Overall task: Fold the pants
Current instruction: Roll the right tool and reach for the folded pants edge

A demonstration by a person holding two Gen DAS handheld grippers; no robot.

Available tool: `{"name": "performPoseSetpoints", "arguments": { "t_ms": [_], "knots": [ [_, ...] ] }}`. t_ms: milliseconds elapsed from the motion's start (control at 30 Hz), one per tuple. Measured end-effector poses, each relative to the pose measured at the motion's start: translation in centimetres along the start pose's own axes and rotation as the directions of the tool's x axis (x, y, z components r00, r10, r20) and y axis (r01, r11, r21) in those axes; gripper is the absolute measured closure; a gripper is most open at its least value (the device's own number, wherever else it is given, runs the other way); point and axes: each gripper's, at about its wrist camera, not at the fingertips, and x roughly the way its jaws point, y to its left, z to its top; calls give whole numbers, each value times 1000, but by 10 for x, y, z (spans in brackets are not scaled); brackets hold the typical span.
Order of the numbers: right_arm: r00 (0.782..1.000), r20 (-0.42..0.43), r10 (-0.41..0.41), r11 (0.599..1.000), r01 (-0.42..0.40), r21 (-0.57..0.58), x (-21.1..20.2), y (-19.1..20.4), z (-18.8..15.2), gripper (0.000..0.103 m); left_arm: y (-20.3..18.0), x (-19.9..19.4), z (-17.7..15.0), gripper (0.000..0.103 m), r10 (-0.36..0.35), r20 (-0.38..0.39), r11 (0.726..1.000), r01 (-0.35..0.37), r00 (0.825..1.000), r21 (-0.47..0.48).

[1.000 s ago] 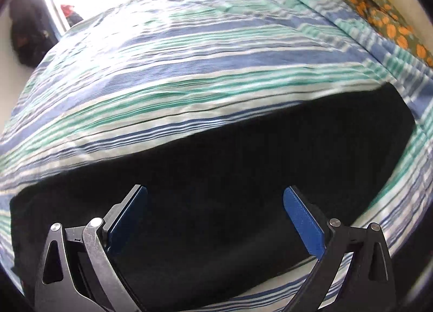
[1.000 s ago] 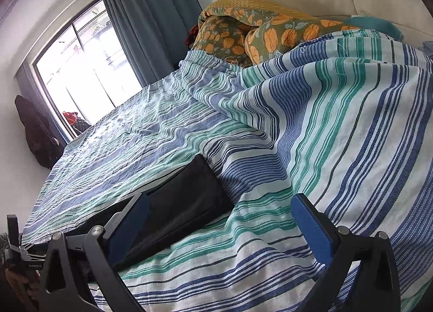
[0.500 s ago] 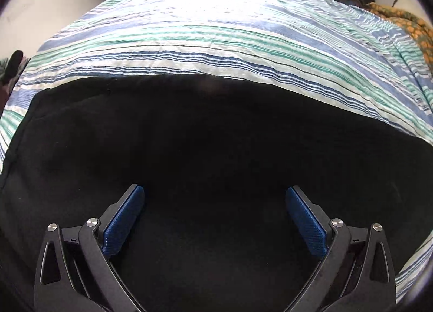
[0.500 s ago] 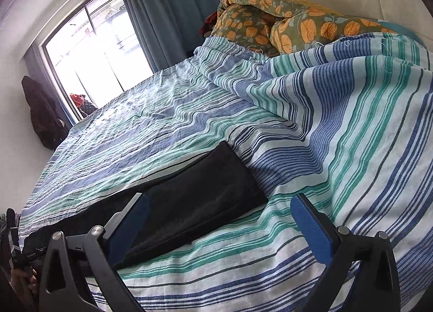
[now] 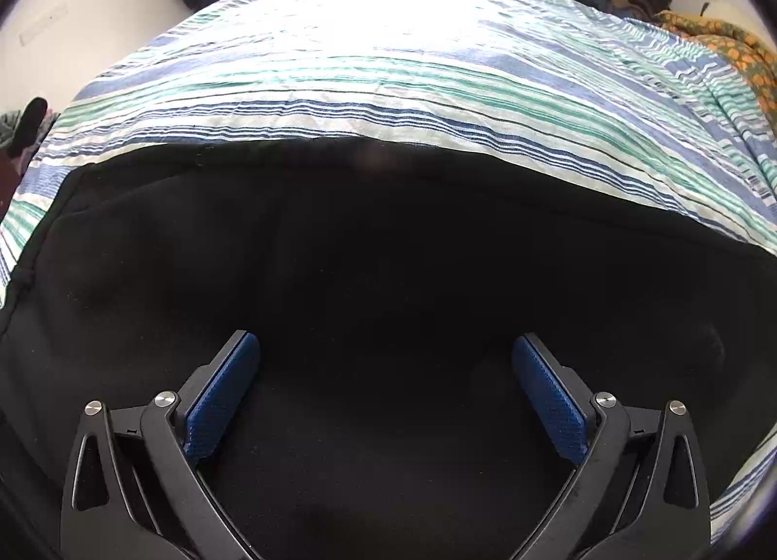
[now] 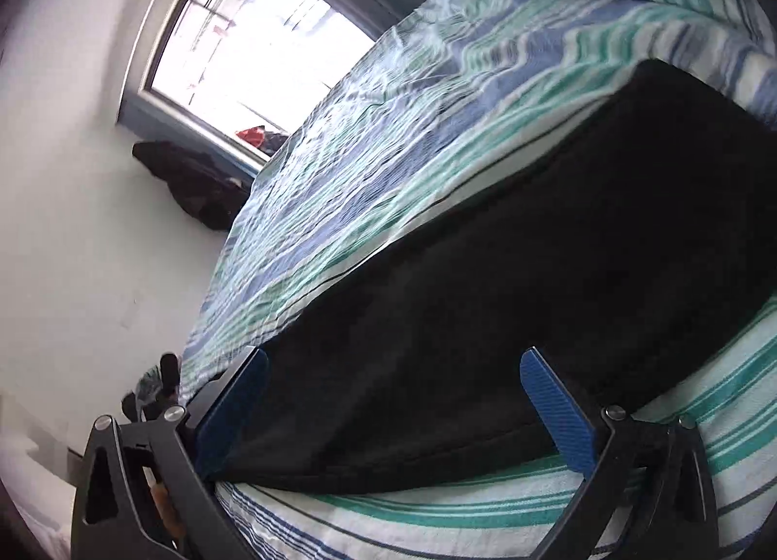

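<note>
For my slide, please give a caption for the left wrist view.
Open left hand-held gripper poised over black pants lying on a striped bedspread.

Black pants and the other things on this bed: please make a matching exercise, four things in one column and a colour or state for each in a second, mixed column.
Things:
1. pants
2. bedspread
3. left gripper
4. blanket

Colours or states:
A. blue, green and white stripes
B. open above the black cloth
C. black, lying flat on the bed
D. orange pattern, at the far right

Pairs: 1-C, 2-A, 3-B, 4-D
</note>
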Motion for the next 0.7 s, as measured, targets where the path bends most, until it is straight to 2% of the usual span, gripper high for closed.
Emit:
{"name": "performPoseSetpoints", "arguments": {
  "t_ms": [33, 67, 133, 200, 233, 267, 300, 333, 400, 433, 500, 533, 567, 633, 700],
  "knots": [
    [998, 67, -22, 999, 19, 47, -14, -11, 7, 12, 1, 0, 1, 1, -3, 1, 1000, 3, 1000, -1],
    [986, 148, -81, 994, 69, 86, -32, -21, 12, 13, 1, 0, 0, 1, -5, 3, 1000, 5, 1000, -2],
    [935, 283, -211, 971, 167, 174, -67, -41, 19, 13, 2, -1, 0, 1, -8, 9, 1000, 8, 1000, -3],
    [903, 355, -241, 954, 154, 257, -93, -53, 21, 12, 2, -1, -1, 1, -10, 16, 1000, 10, 1000, -3],
    [898, 364, -249, 950, 152, 274, -100, -52, 22, 11, 2, -2, -1, 1, -11, 19, 1000, 11, 1000, -3],
    [901, 368, -230, 952, 130, 276, -105, -48, 24, 9, 2, -2, -1, 1, -12, 22, 1000, 12, 1000, -4],
    [911, 377, -169, 963, 71, 259, -109, -43, 27, 6, 3, -2, -2, 1, -14, 25, 1000, 14, 1000, -4],
    [923, 378, -71, 973, -20, 231, -110, -38, 28, 4, 3, -2, -2, 1, -15, 27, 1000, 15, 1000, -5],
    [940, 321, 119, 959, -193, 210, -99, -37, 29, 3, 3, -2, -2, 1, -16, 30, 1000, 16, 999, -5],
    [947, 277, 163, 943, -232, 238, -89, -43, 27, 3, 3, -2, -2, 1, -16, 32, 1000, 17, 999, -6],
    [968, 178, 176, 914, -228, 336, -67, -61, 21, 3, 3, -1, -2, 1, -16, 34, 1000, 17, 999, -6],
    [976, 156, 151, 910, -199, 364, -63, -67, 18, 8, 3, -1, -2, 1, -16, 35, 1000, 16, 999, -6],
    [980, 152, 131, 910, -179, 373, -63, -68, 16, 17, 3, -1, -2, 1, -16, 36, 1000, 16, 999, -6],
    [981, 152, 124, 909, -174, 380, -69, -70, 18, 17, 3, -1, -2, 1, -16, 36, 1000, 16, 999, -6],
    [989, 131, 63, 921, -108, 374, -76, -69, 22, 17, 3, -1, -2, 1, -16, 36, 1000, 16, 999, -6]
  ]
}}
